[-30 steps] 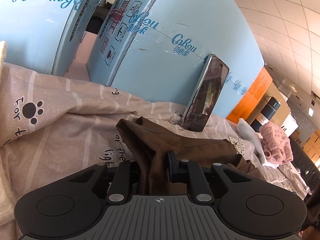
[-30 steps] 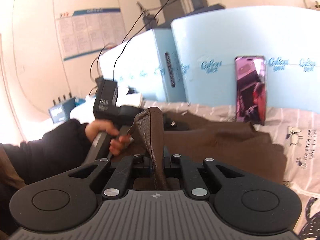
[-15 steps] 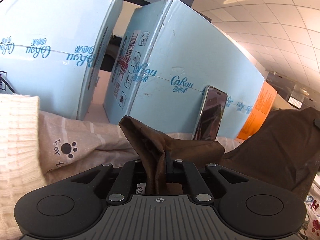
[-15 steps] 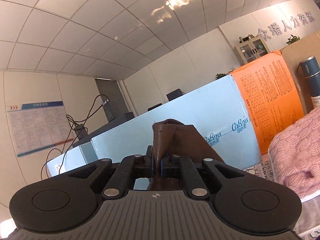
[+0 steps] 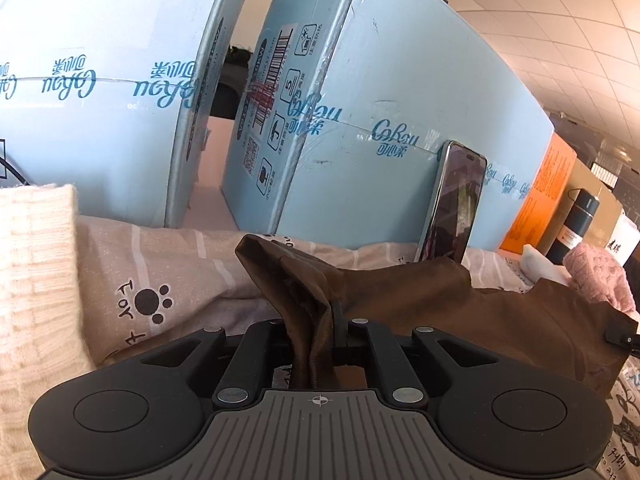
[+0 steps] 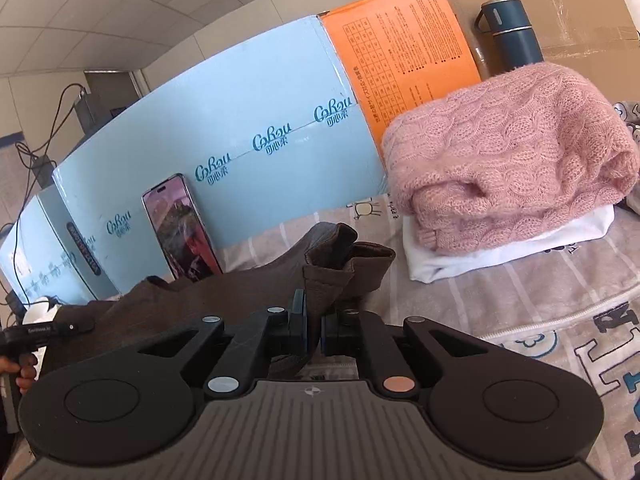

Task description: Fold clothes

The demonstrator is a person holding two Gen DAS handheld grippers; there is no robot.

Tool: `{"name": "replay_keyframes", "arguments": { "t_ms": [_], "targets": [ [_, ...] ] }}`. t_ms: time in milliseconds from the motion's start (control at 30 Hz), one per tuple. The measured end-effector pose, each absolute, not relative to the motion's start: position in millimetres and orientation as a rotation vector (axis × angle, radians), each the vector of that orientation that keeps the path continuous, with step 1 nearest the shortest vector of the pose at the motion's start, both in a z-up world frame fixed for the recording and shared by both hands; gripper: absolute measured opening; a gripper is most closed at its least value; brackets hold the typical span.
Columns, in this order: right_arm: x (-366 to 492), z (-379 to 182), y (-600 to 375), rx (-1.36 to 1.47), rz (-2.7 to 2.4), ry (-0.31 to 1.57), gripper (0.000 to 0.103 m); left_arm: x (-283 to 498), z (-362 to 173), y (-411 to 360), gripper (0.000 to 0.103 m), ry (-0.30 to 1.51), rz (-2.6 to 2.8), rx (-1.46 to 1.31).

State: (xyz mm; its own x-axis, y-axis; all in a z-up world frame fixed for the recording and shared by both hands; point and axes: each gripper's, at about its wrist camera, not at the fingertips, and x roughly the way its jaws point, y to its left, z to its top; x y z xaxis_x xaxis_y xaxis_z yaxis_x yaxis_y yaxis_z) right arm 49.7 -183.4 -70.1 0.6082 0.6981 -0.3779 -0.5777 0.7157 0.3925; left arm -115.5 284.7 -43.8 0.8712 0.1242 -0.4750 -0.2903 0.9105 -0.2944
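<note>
A brown garment lies stretched across the patterned sheet. My left gripper pinches a bunched corner of it; its jaws are opening slightly, and the cloth is still pressed between the pads. In the right wrist view the same brown garment runs leftward from my right gripper, which is shut on a hemmed edge of it. The left gripper, held by a hand, shows at that view's far left.
A folded pink knit sweater rests on a folded white garment just right of the right gripper. A phone leans on light blue boxes. A blue flask and cardboard stand behind. Cream knit fabric lies at the left.
The right gripper swung down from pointing at the ceiling to the sheet beside the pink sweater, carrying the garment's edge. The garment now lies spread between both grippers. The left gripper barely moved.
</note>
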Motion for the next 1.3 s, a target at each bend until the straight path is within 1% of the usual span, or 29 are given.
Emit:
{"name": "replay_keyframes", "arguments": {
  "t_ms": [67, 100, 133, 167, 200, 233, 267, 300, 333, 467, 500, 533, 567, 800, 1000, 1067, 1100, 1133, 1300],
  "targets": [
    [49, -76, -185, 0.179, 0.733, 0.577, 0.009, -115, -46, 287, 0.018, 0.471, 0.224, -0.384],
    [51, -79, -185, 0.155, 0.719, 0.595, 0.014, -114, -48, 288, 0.024, 0.473, 0.225, -0.392],
    [53, -82, -185, 0.130, 0.705, 0.612, 0.026, -114, -49, 288, 0.029, 0.475, 0.231, -0.393],
    [55, -84, -185, 0.112, 0.687, 0.625, 0.034, -114, -50, 289, 0.033, 0.478, 0.240, -0.392],
    [56, -84, -187, 0.109, 0.662, 0.627, 0.049, -115, -50, 289, 0.040, 0.476, 0.251, -0.392],
    [57, -84, -188, 0.107, 0.639, 0.625, 0.057, -117, -50, 290, 0.046, 0.469, 0.259, -0.395],
    [57, -83, -190, 0.106, 0.623, 0.615, 0.057, -119, -50, 290, 0.048, 0.461, 0.265, -0.399],
    [58, -81, -193, 0.106, 0.607, 0.605, 0.058, -121, -50, 291, 0.054, 0.454, 0.272, -0.403],
    [58, -79, -195, 0.106, 0.591, 0.595, 0.060, -123, -49, 291, 0.057, 0.442, 0.279, -0.395],
    [58, -62, -192, 0.034, 0.623, 0.501, 0.066, -128, -39, 284, 0.060, 0.401, 0.273, -0.331],
    [61, -57, -188, 0.008, 0.657, 0.482, 0.070, -129, -36, 281, 0.064, 0.392, 0.262, -0.310],
    [64, -52, -184, -0.017, 0.692, 0.464, 0.076, -130, -34, 277, 0.067, 0.381, 0.250, -0.286],
    [69, -48, -179, -0.034, 0.722, 0.454, 0.078, -130, -33, 272, 0.068, 0.375, 0.244, -0.257],
    [113, -46, -144, -0.005, 0.813, 0.509, 0.079, -135, -28, 247, 0.069, 0.346, 0.184, -0.097],
    [128, -53, -117, -0.095, 0.873, 0.559, 0.079, -124, -36, 260, 0.067, 0.384, 0.196, -0.140],
    [137, -55, -111, -0.108, 0.892, 0.578, 0.081, -121, -38, 266, 0.062, 0.389, 0.202, -0.161],
    [141, -56, -107, -0.116, 0.897, 0.590, 0.081, -120, -39, 268, 0.056, 0.390, 0.201, -0.166],
    [145, -57, -104, -0.127, 0.898, 0.601, 0.081, -120, -40, 269, 0.053, 0.391, 0.202, -0.169],
    [146, -60, -94, -0.204, 0.940, 0.613, 0.081, -121, -39, 269, 0.051, 0.377, 0.174, -0.164]
  ]
}}
